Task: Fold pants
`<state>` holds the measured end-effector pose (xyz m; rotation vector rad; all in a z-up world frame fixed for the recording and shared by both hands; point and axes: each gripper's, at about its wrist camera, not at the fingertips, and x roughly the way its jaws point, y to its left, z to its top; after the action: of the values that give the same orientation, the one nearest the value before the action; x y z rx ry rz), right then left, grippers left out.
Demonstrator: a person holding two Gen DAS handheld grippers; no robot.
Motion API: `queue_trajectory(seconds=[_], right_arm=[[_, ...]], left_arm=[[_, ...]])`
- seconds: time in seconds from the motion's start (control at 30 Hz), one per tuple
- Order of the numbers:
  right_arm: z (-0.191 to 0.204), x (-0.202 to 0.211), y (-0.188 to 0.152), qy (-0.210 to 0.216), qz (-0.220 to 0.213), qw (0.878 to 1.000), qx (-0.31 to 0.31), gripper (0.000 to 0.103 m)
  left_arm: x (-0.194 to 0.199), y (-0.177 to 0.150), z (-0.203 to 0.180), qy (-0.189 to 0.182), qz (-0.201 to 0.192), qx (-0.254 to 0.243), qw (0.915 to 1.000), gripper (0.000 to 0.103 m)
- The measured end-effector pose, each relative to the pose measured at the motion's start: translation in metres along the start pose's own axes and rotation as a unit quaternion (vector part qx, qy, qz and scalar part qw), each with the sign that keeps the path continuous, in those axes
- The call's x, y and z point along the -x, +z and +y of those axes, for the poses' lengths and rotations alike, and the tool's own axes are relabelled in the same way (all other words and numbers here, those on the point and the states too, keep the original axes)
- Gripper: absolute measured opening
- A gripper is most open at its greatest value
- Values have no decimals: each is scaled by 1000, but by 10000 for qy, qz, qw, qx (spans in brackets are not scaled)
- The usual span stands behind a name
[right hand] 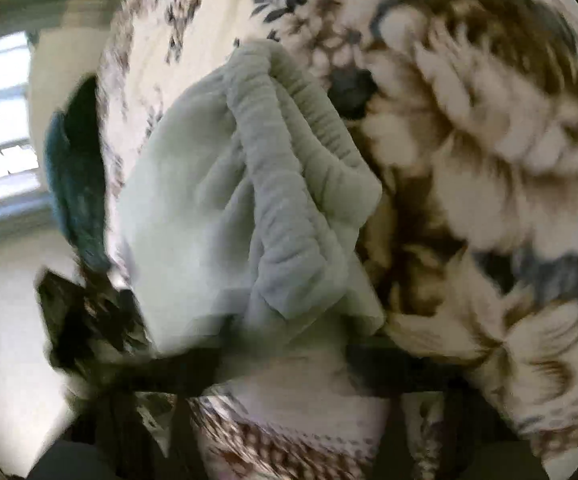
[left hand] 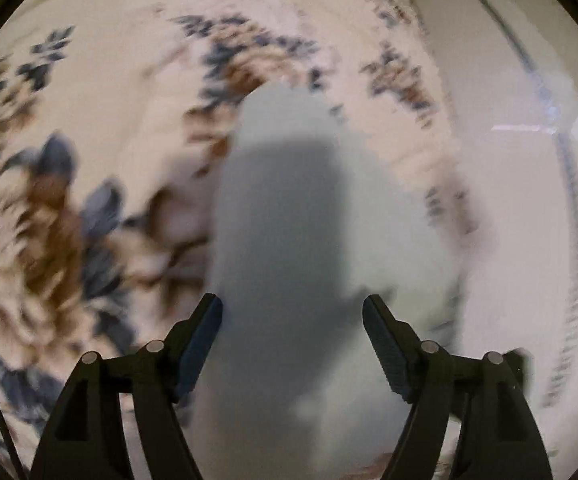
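Pale pants (right hand: 249,184) — on floral bedspread (right hand: 489,140)

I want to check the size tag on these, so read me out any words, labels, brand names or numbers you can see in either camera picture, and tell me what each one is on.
None: no readable text in either view.
Pale green pants: no tag, label or print shows on the bunched waistband or the fabric.
Floral bedspread: only a blue and brown flower pattern, blurred by motion, no lettering.
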<state>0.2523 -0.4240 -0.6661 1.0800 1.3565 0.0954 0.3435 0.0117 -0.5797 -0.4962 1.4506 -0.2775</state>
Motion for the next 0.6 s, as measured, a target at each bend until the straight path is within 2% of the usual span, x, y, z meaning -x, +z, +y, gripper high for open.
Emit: queue_trajectory(seconds=[0.03, 0.07, 0.1, 0.13, 0.2, 0.23, 0.27, 0.3, 0.37, 0.4, 0.43, 0.47, 0.5, 0.53, 0.57, 0.6], right_arm=[[-6, -1, -5, 234, -194, 9995, 11, 16], [-13, -1, -9, 600, -428, 9973, 17, 16], [-29, -1, -14, 1205, -701, 9902, -120, 15], [-47, -5, -18, 1791, -820, 9795, -416, 15], [-84, -20, -27, 2966, -919, 9446, -1063, 14], [-99, -32, -33, 3496, -902, 9232, -1316, 14], [-104, -38, -35, 3583, -895, 9195, -1349, 14], [-112, -45, -39, 3442, -892, 9240, -1406, 14], [-129, -58, -42, 2681, -822, 9458, -1637, 11], [-133, -61, -43, 2644, -838, 9441, -1782, 11], [-132, -61, -42, 2507, -847, 9474, -1800, 11], [-123, -57, -38, 2220, -805, 9573, -1666, 12], [-114, -50, -35, 1995, -761, 9651, -1518, 16], [-103, -45, -31, 1773, -673, 9724, -1357, 30], [-89, -32, -26, 1526, -488, 9798, -1194, 38], [-80, -21, -24, 1309, -420, 9846, -1080, 56]], left_arm=[[-7, -7, 10, -103, 68, 124, 9998, 73], [-12, -11, 23, -194, 84, 361, 9991, 79], [-17, -14, 37, -391, 105, 657, 9970, 83], [-19, -16, 41, -608, 135, 801, 9948, 83], [-26, -16, 46, -704, 176, 889, 9934, 86], [-26, -17, 44, -702, 154, 836, 9939, 86], [-27, -16, 41, -694, 145, 731, 9948, 86], [-29, -14, 39, -722, 172, 603, 9954, 86], [-39, -15, 36, -766, 289, 478, 9955, 88], [-41, -16, 34, -743, 281, 441, 9959, 91], [-41, -17, 34, -696, 249, 431, 9963, 91], [-39, -16, 33, -658, 243, 459, 9965, 91], [-37, -13, 32, -598, 251, 497, 9967, 90], [-28, -11, 30, -482, 230, 524, 9972, 90], [-16, -9, 25, -425, 118, 486, 9978, 89], [-5, -5, 16, -382, -30, 393, 9985, 89]])
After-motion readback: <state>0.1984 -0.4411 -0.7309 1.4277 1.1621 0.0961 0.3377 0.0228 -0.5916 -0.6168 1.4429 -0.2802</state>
